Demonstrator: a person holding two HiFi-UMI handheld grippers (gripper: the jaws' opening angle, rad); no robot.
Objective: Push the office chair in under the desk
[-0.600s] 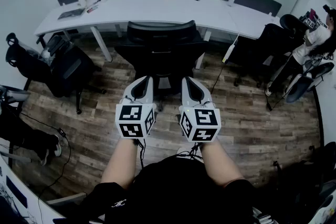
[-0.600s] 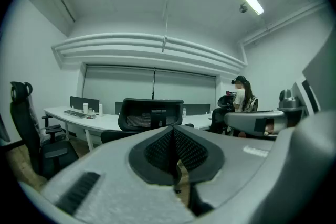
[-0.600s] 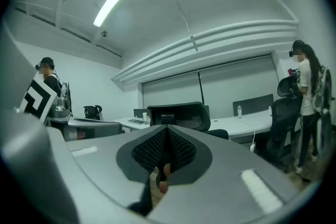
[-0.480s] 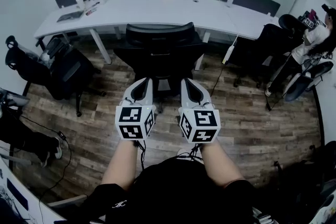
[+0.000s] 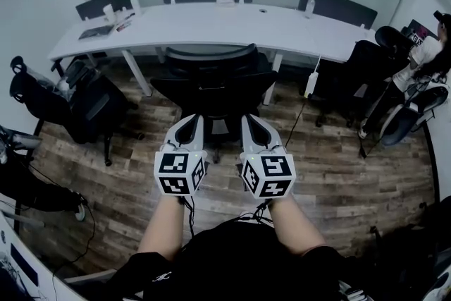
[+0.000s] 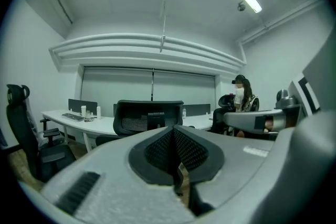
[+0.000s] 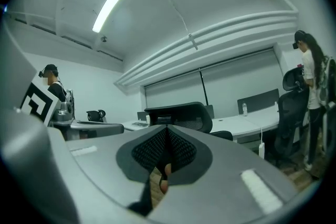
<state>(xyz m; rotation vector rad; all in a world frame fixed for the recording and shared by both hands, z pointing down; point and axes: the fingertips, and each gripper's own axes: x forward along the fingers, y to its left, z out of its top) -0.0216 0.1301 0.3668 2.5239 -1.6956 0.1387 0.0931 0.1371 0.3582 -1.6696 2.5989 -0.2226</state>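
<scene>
We hold our left hand-held gripper (image 5: 192,120) and right hand-held gripper (image 5: 252,120) side by side, each with its jaws closed tight on nothing, both pointing at the black office chair (image 5: 211,77), which stands with its backrest at the near edge of the white table (image 5: 211,21)

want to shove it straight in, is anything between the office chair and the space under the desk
Nothing visible does. The office chair sits squarely in front of the desk, between its left leg and right leg. The space under the desk beyond the chair's back is hidden.
</scene>
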